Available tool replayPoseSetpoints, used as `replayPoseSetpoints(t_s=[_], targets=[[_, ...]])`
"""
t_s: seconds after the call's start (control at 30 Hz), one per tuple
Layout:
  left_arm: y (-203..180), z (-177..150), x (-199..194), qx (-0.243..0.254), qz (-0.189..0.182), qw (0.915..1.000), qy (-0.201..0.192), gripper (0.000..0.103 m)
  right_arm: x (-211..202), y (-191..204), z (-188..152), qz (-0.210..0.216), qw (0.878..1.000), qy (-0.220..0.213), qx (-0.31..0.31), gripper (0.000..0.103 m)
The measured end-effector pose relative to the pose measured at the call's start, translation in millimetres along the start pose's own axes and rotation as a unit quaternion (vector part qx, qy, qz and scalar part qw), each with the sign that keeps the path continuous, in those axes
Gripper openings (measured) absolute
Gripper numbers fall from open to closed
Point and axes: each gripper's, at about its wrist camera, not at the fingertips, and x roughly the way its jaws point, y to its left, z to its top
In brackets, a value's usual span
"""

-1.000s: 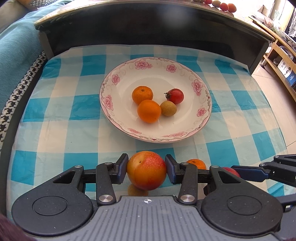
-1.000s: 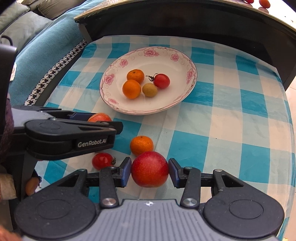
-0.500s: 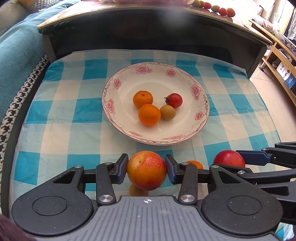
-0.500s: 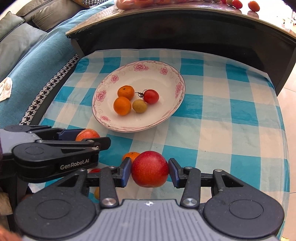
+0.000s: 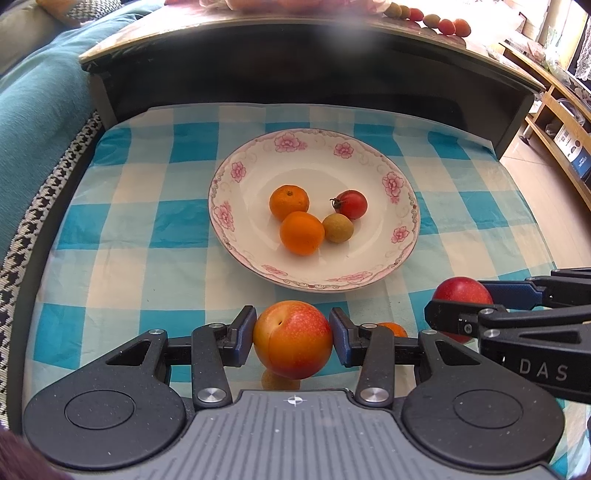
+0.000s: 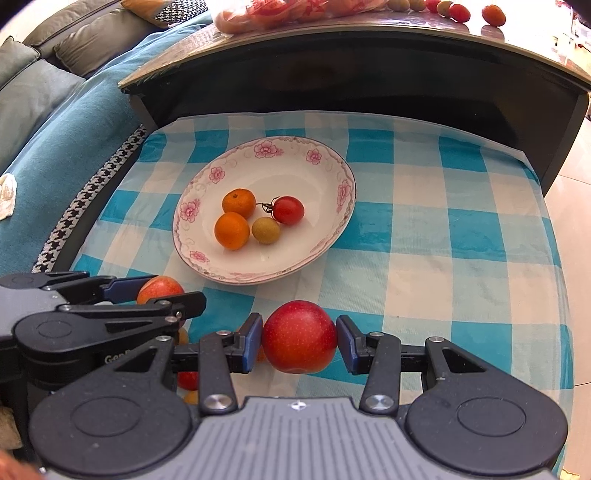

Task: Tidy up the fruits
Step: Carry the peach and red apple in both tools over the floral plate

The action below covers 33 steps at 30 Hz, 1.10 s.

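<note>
My left gripper (image 5: 293, 338) covers most of a small orange (image 5: 393, 328) lying on the checked cloth (image 5: 118, 236) near its front edge. From my right gripper (image 6: 299, 341), I see only slivers of a red fruit (image 6: 188, 380) and a yellow one (image 6: 191, 397) below it. The fruits (image 5: 447, 26) on the far tabletop's right corner are too small to name.

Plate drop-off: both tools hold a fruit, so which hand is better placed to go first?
Probably the left. Its tool holds the orange-red fruit straight in front of the plate; the right tool, with the red fruit, sits off to the plate's right, needing a sideways reach.
</note>
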Motion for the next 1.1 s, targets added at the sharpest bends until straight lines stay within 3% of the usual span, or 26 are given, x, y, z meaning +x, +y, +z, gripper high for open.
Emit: replayPoseSetpoints(t_s=[1.1], targets=[[7, 20, 7, -0.019, 0.006, 0.9997, -0.012, 0.051, 9, 6, 24, 0.003, 1.000, -0.016, 0.004, 0.045]])
